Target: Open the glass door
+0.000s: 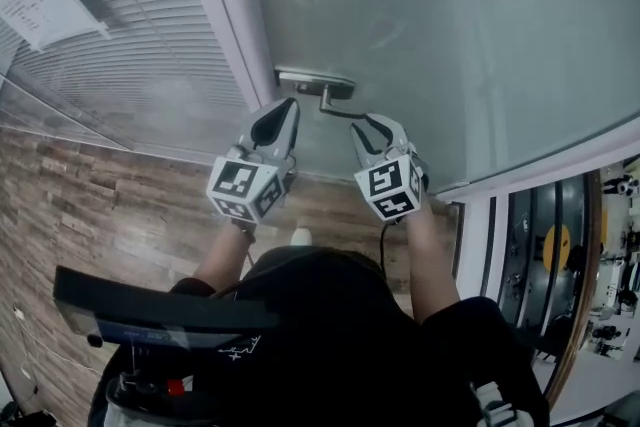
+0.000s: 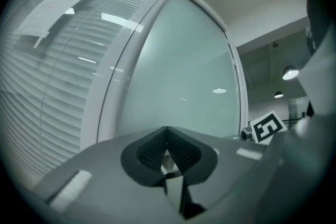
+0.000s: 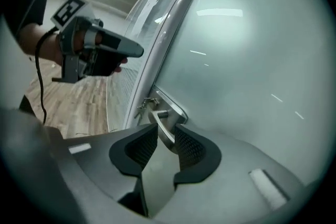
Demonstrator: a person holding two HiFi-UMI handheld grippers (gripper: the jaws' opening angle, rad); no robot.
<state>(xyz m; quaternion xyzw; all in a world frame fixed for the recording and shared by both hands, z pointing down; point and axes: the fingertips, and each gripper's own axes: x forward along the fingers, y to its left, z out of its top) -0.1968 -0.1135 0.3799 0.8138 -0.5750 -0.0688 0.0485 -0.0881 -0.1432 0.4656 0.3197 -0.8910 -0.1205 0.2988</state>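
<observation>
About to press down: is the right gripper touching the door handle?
Cannot tell. Right gripper view: the door handle lies between the open jaws of the right gripper, no plain gap or contact.

The glass door [image 1: 450, 35] is frosted pale grey-green, its handle [image 1: 335, 103] brushed silver, beside white slatted blinds [image 1: 130, 55]. The floor [image 1: 100, 205] is brown wood-grain planking. The left hand-held gripper [image 1: 287, 105] and right hand-held gripper [image 1: 368, 122] are grey, with black cross-hatched pads [image 3: 189, 147] and white cubes [image 1: 245, 187] bearing black square markers.
</observation>
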